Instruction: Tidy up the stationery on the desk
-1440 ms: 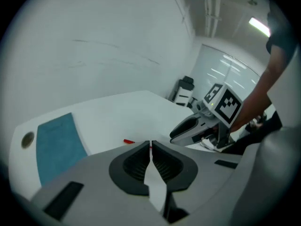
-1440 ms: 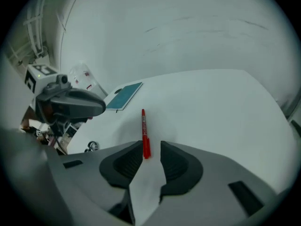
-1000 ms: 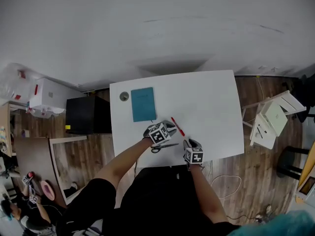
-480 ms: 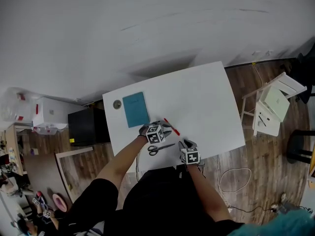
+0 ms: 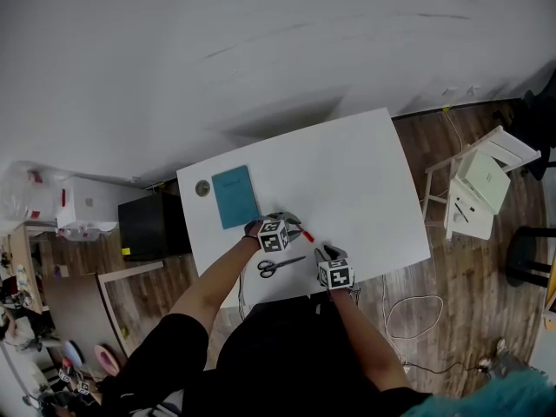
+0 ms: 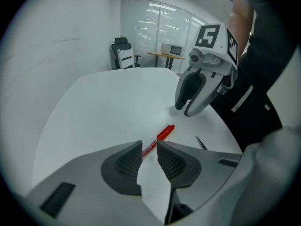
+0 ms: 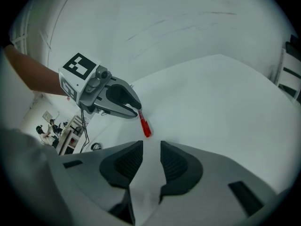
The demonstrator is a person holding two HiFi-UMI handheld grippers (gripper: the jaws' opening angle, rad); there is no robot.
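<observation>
Notebook [image 5: 234,196] left of pen [image 5: 306,234]; scissors [image 5: 280,266] before both.

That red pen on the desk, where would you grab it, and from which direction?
Grip the red pen by its slim barrel, short of the thicker cap. It seems to lie flat on the white desk, so come from above, jaws straddling it crosswise. The left gripper is lined up so: its jaws have just been opening and stand apart around the pen's near end, not pressing it.
</observation>
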